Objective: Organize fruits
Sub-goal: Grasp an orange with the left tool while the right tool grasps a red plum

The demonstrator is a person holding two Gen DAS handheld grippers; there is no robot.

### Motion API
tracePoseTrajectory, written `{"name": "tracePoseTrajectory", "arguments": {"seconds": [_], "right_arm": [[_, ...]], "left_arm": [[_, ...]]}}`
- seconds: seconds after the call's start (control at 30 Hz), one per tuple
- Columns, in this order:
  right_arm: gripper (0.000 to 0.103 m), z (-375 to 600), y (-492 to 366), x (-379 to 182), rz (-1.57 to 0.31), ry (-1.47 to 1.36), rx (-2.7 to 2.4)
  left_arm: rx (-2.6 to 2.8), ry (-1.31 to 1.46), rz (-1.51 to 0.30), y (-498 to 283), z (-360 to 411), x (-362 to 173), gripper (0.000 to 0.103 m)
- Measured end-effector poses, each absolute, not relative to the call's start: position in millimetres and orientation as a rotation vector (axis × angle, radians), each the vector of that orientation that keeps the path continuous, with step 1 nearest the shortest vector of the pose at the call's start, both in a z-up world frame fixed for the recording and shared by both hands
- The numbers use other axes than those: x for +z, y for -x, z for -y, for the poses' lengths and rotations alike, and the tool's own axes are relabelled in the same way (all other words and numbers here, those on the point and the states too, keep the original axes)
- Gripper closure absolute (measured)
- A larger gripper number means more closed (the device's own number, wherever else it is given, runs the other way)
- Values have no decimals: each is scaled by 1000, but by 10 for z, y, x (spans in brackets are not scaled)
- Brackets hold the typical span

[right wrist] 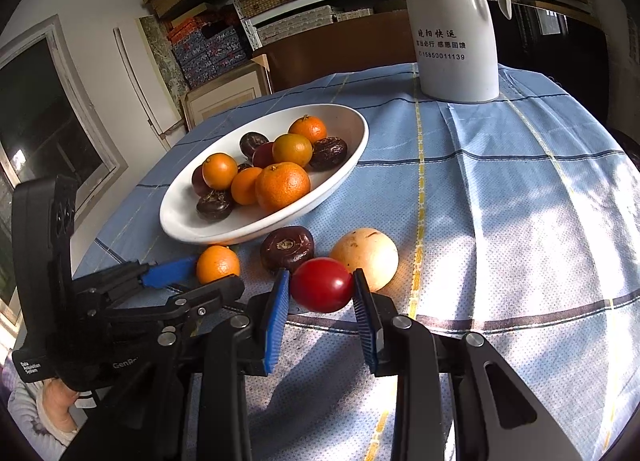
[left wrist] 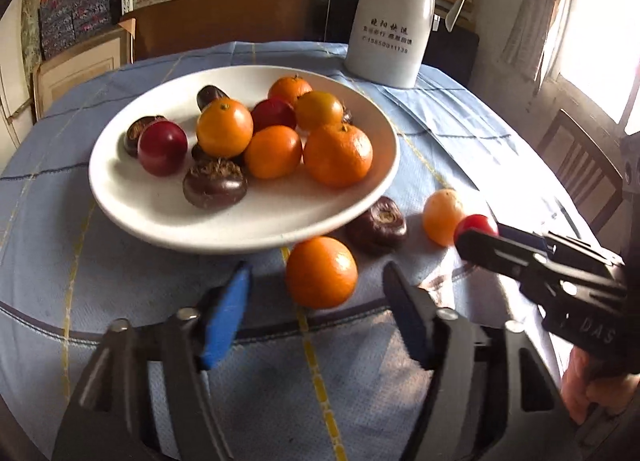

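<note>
1. While the white plate [left wrist: 120, 197] already carries most of the fruit, four pieces lie on the blue checked cloth [right wrist: 520, 221] just below and right of its near rim in the left wrist view: an orange [left wrist: 321, 272], a dark brown fruit [left wrist: 377, 225], a pale orange fruit [left wrist: 443, 216] and a small red fruit [left wrist: 476, 224].
2. Right gripper [right wrist: 322, 289]: closed on the small red fruit [right wrist: 322, 285], a blue pad pressing each side; the fruit sits at lower centre of the right wrist view, touching or just clear of the cloth, which cannot be told.
3. Left gripper [left wrist: 316, 285]: jaws apart, nothing held. The orange lies between and just beyond the fingertips, at lower centre of the left wrist view; neither pad visibly touches it.
4. Governing relation: the orange sits straight ahead of the left gripper, on its centre line, and the plate lies directly beyond, toward the upper left of the frame. The fruit is round, so no long axis constrains the grip. The left hand is clearly the nearer to it.
5. Plate contents: five oranges, two red fruits and several dark brown fruits, crowded toward the centre and far side; the near part is bare.
6. Upper right of both views: a white jug [left wrist: 394, 21], well apart from the fruit.
</note>
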State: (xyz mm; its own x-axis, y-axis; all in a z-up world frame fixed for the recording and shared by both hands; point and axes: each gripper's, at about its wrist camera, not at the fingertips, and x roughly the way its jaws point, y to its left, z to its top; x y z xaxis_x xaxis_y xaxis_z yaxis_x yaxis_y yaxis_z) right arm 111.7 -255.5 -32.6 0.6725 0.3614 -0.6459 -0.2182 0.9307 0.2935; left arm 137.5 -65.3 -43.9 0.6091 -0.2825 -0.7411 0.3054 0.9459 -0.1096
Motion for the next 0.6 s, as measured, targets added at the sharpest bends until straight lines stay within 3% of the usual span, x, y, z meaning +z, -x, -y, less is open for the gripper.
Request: {"name": "tracePoseTrajectory", "arguments": {"seconds": [0.17, 0.37, 0.6], "right_arm": [[71, 2533, -1117, -325, -772, -192, 333], [71, 2532, -1121, -329, -775, -192, 331], [71, 2534, -1122, -330, -775, -196, 331]], "left_arm": [[-346, 25, -890, -1564, 637, -495, 35], [-359, -30, -887, -1507, 698, -491, 66], [-363, -43, -871, -1440, 694, -464, 67]]}}
